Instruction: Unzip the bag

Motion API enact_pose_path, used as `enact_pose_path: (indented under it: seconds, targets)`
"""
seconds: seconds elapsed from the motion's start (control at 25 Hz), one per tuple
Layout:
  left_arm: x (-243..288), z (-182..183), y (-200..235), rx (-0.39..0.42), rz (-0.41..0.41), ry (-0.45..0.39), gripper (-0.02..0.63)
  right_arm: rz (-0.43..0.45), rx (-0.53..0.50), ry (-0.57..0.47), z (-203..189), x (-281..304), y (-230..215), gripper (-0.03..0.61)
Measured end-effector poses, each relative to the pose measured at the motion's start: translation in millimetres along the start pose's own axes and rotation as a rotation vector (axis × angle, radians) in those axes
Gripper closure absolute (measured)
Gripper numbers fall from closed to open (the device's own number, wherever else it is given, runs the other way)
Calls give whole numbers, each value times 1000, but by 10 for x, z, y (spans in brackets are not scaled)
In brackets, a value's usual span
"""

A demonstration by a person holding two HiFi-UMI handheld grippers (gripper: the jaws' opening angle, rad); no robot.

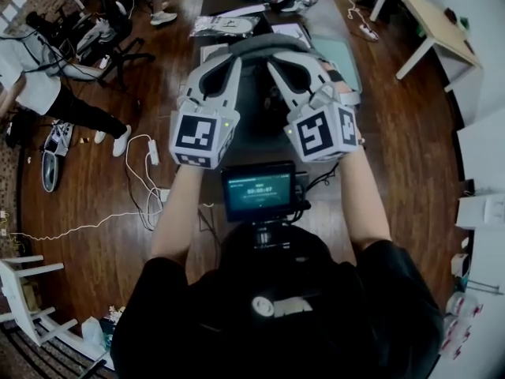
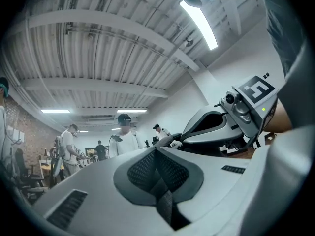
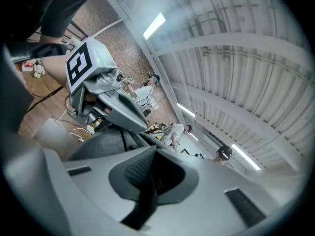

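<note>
Left gripper [image 2: 156,149] and right gripper [image 3: 155,152] both pressed together, empty, above the dark grey bag [image 1: 257,121]; pull now and I reckon the zip stays closed.

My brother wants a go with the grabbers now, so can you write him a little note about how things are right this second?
Left gripper: jaws shut, held level over the bag. I see no zip tab between them.
Right gripper: jaws shut too, its tip close to the left one. Nothing is clearly pinched.
Bag: dark, lying under both grippers.
Done: both grippers are at the top of the bag.
Left: the zip is not in view, so I can't tell if any of it is open. Probably find the tab, grip it and pull.
</note>
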State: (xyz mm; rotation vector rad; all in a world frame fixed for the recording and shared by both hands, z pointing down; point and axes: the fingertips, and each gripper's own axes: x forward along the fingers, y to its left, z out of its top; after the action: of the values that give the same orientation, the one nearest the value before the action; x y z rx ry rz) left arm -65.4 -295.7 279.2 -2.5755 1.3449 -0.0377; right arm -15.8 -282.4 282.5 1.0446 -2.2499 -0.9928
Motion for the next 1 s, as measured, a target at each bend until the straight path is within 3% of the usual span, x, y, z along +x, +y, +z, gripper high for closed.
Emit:
enact_pose_path:
  seconds: [0.2,0.44,0.68,1.0]
  targets:
    - [-32,-75,54,-75,-9,31,614,10,144,16,-80,-61,-67,554]
    - [-17,-128,65,10,14,54,615,34,133,32,-47,-53,-63,554]
    - [1,-219,47,-25,-70,99,617,51,172,61,-104,-105,-56,552]
    - [6,-206,52,-28,-72,104,616,54,134,101,-174,-168,-72,552]
